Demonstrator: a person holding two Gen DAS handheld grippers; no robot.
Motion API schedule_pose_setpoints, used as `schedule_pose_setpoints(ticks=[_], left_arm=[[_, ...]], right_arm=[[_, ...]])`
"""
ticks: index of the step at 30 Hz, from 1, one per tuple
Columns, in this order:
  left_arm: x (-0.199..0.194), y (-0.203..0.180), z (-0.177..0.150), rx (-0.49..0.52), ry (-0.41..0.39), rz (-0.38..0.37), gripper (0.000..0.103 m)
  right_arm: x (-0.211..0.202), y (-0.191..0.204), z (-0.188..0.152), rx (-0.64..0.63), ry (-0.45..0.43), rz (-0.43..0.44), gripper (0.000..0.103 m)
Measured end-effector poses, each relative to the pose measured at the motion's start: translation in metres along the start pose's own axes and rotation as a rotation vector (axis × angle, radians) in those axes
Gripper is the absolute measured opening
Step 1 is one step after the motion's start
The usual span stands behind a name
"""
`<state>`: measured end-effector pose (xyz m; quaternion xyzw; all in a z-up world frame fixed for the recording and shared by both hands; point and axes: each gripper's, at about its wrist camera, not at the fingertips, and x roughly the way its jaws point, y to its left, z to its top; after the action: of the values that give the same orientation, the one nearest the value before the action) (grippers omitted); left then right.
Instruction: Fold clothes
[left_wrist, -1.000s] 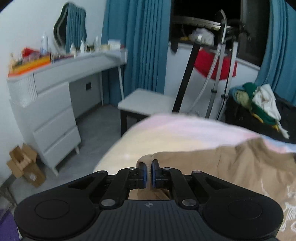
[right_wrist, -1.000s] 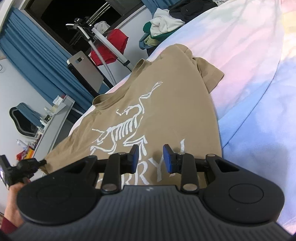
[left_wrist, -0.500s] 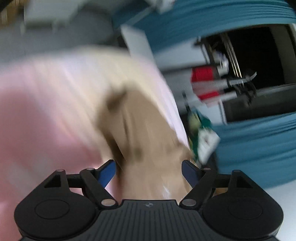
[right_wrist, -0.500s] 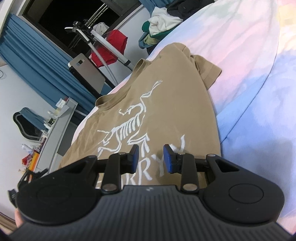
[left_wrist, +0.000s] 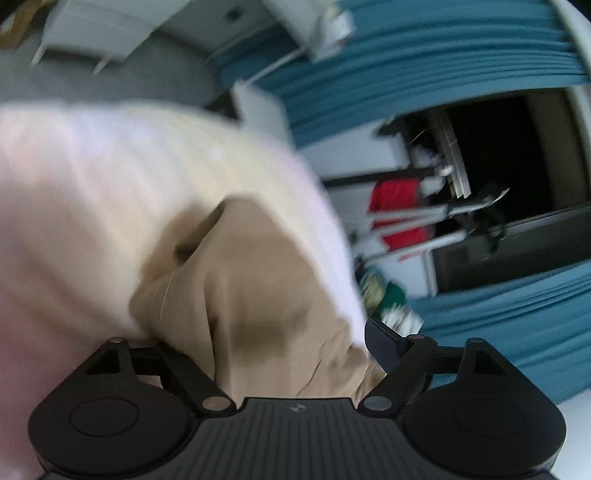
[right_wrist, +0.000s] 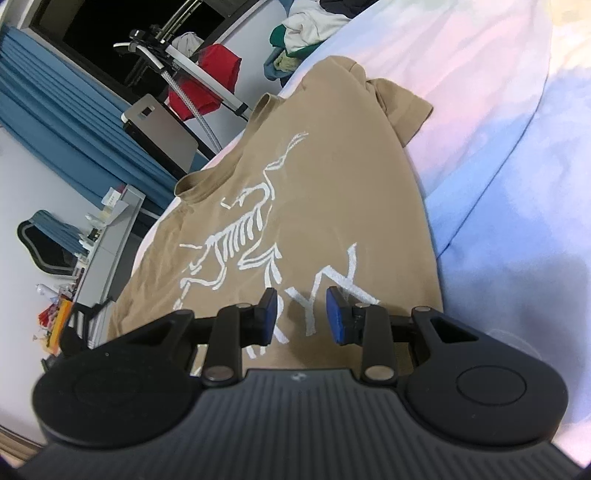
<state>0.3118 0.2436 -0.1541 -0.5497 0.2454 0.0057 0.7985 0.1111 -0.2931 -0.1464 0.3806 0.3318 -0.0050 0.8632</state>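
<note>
Across the bed (right_wrist: 498, 155) I see the tan T-shirt (right_wrist: 332, 192) spread print side up, its collar toward the edge that faces the blue curtains (right_wrist: 55, 122) and its hem running under my right gripper (right_wrist: 302, 311). On the chest there is a white skeleton drawing, and below it large white capitals; from the right wrist view I can read "R", "Y" and "X", with the other letters hidden behind the fingers (right_wrist: 338, 314), so I cannot give the whole word. I find no readable label on anything else.

My right gripper hovers over the lower part of the print with its blue pads partly spread; nothing is between them, and whether they touch the cloth I cannot tell. One short sleeve lies crumpled near the pink and blue part of the cover, beyond the right gripper and toward the heap of clothes (right_wrist: 306, 29) past the far corner of the bed.

From the left wrist view, which is blurred, my left gripper (left_wrist: 273, 354) has its jaws opening, already wide. A bunched fold of the T-shirt (left_wrist: 240, 288) sits between them, loose, and I see no pad pressing on it. That fold lies near the edge of the bed (left_wrist: 74, 177), with the pale cover on one side and the floor (left_wrist: 122, 85) beyond. A red garment (left_wrist: 399, 210) hangs on a rack by the dark window.
</note>
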Motion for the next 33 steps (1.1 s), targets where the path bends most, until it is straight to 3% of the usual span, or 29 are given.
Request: schedule_pose_setpoints(ticks=[4, 6, 7, 9, 11, 12, 13, 14, 15, 19, 22, 27, 30, 32, 33], left_arm=[[0.009, -0.008, 0.006, 0.093, -0.032, -0.003, 0.082], [0.009, -0.011, 0.008, 0.126, -0.056, 0.005, 0.077], [0.008, -0.016, 0.009, 0.164, -0.075, 0.012, 0.068], [0.005, -0.025, 0.011, 0.239, -0.112, 0.025, 0.060], [0.005, -0.033, 0.011, 0.275, -0.097, 0.023, 0.034], [0.003, -0.036, 0.011, 0.279, -0.090, 0.007, 0.027], [0.000, -0.040, 0.012, 0.290, -0.089, -0.011, 0.012], [-0.004, -0.047, 0.012, 0.326, -0.107, -0.013, 0.004], [-0.008, -0.054, 0.013, 0.363, -0.126, -0.014, 0.004], [-0.020, -0.078, 0.011, 0.561, -0.225, 0.098, 0.003], [0.006, -0.072, 0.001, 0.635, -0.172, 0.259, 0.003], [-0.001, -0.051, -0.009, 0.640, -0.106, 0.317, 0.010], [-0.029, -0.057, -0.013, 0.654, -0.097, 0.290, 0.022], [-0.057, -0.068, -0.027, 0.712, -0.104, 0.295, 0.052], [-0.069, -0.077, -0.036, 0.744, -0.112, 0.302, 0.057]], right_arm=[[0.011, 0.010, -0.006, -0.075, 0.009, -0.037, 0.032], [0.016, 0.017, -0.011, -0.139, 0.015, -0.067, 0.032], [0.018, 0.021, -0.013, -0.173, 0.014, -0.081, 0.032], [0.022, 0.026, -0.018, -0.229, 0.013, -0.106, 0.032], [0.025, 0.029, -0.022, -0.273, 0.012, -0.125, 0.032], [0.025, 0.030, -0.022, -0.277, 0.012, -0.128, 0.032], [0.026, 0.030, -0.022, -0.281, 0.012, -0.130, 0.032], [0.026, 0.031, -0.021, -0.282, 0.012, -0.130, 0.032], [0.026, 0.030, -0.021, -0.278, 0.012, -0.128, 0.032], [0.024, 0.029, -0.021, -0.267, 0.013, -0.121, 0.032], [0.024, 0.029, -0.021, -0.267, 0.013, -0.121, 0.032], [0.023, 0.029, -0.018, -0.258, 0.012, -0.118, 0.032], [0.020, 0.031, -0.014, -0.256, -0.001, -0.112, 0.033], [0.013, 0.032, -0.011, -0.253, -0.023, -0.098, 0.033], [0.008, 0.033, -0.009, -0.251, -0.038, -0.089, 0.033]])
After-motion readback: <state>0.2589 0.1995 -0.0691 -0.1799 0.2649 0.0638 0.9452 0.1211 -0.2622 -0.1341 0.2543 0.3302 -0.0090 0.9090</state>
